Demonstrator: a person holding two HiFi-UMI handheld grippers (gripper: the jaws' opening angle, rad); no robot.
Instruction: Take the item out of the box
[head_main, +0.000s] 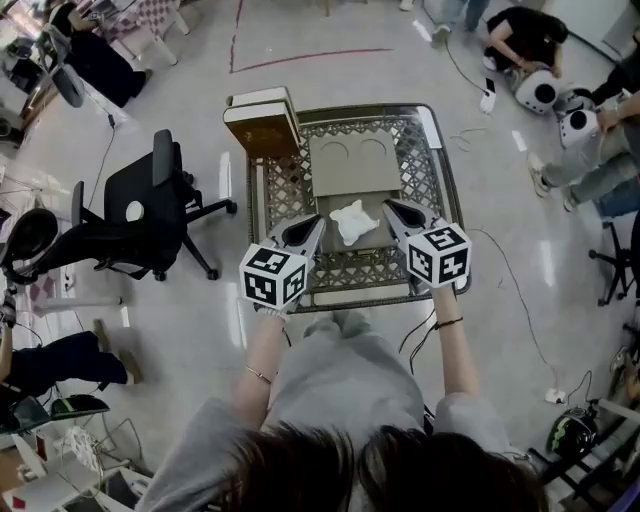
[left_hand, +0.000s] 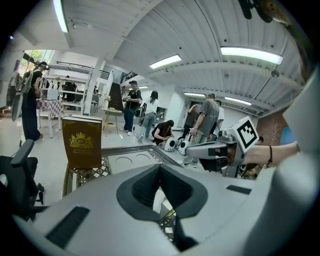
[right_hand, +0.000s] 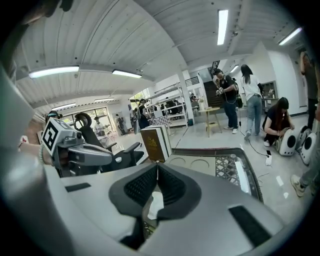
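Note:
A brown box (head_main: 262, 125) with a gold crest stands upright at the table's back left corner; it also shows in the left gripper view (left_hand: 81, 141) and the right gripper view (right_hand: 154, 144). A flat beige insert (head_main: 353, 163) with two round recesses lies in the table's middle. In front of it rests a crumpled white item (head_main: 353, 221). My left gripper (head_main: 318, 222) hovers just left of that item, jaws closed with nothing in them (left_hand: 160, 166). My right gripper (head_main: 389, 206) hangs just right of it, likewise shut and empty (right_hand: 157, 165).
The table (head_main: 440, 150) has a metal lattice top with a raised rim. A black office chair (head_main: 150, 205) stands to its left. People crouch on the floor at the far right (head_main: 525, 40) beside small white robots (head_main: 542, 93). Cables trail over the floor.

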